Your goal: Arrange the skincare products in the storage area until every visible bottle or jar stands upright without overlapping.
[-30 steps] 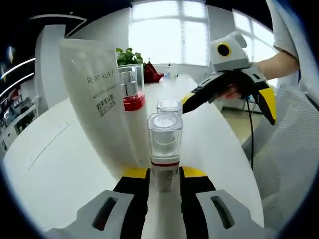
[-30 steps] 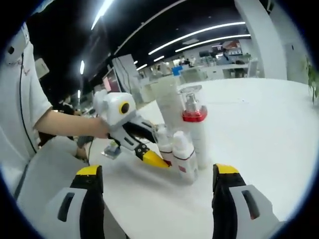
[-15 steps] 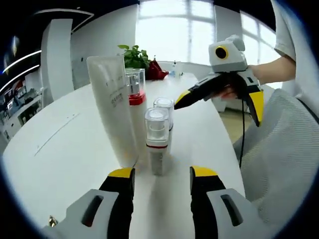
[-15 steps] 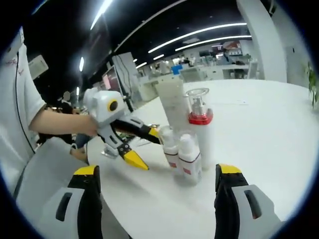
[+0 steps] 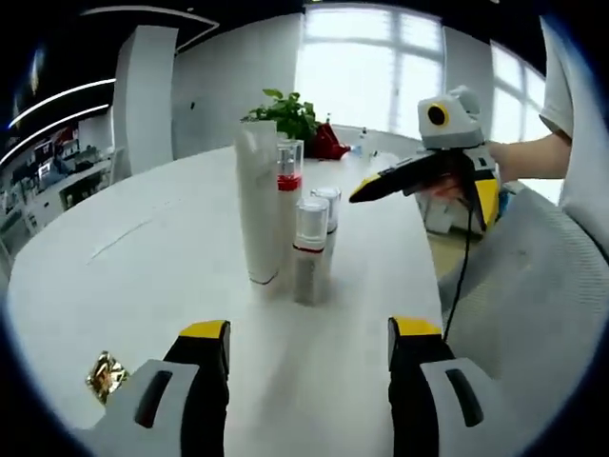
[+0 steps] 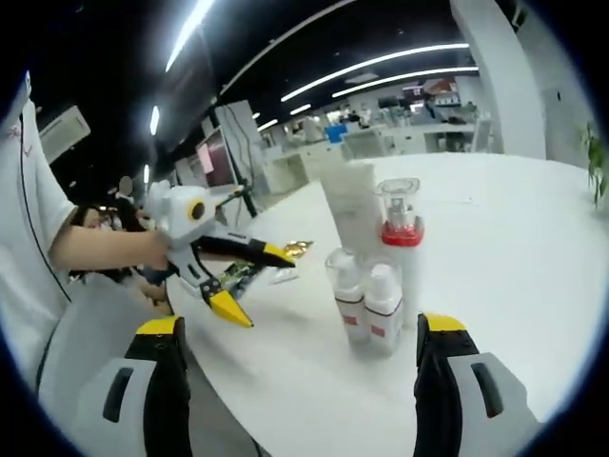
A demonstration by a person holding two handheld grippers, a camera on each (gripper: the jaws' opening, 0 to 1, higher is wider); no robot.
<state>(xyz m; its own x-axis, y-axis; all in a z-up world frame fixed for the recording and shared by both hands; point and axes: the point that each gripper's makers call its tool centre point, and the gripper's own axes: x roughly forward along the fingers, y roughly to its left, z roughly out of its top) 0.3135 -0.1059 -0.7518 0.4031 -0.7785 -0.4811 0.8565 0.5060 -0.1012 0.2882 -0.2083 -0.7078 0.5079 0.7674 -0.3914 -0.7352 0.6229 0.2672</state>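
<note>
Four skincare products stand upright in a tight group on the white table (image 5: 143, 267): a tall white tube (image 5: 257, 205), a pump bottle with a red collar (image 5: 288, 186), and two small clear-capped bottles (image 5: 309, 249) (image 5: 326, 217). My left gripper (image 5: 309, 347) is open, a short way back from the front small bottle. My right gripper (image 5: 422, 203) hangs open to the right of the group, held by a hand. In the right gripper view the tube (image 6: 350, 205), pump bottle (image 6: 400, 238) and small bottles (image 6: 347, 290) (image 6: 383, 305) stand beyond my open right gripper (image 6: 304, 328). The left gripper (image 6: 255, 282) is open to their left.
A gold wrapper (image 5: 105, 373) lies near the table's front left edge. A green plant (image 5: 285, 109) and a red object (image 5: 328, 143) sit at the far end. A grey mesh chair (image 5: 533, 305) stands off the table's right side. Office desks (image 6: 409, 133) fill the background.
My left gripper opened, let go of the front small bottle and drew back from the group. The bottle stays upright. The right gripper stayed open and backed off slightly.
</note>
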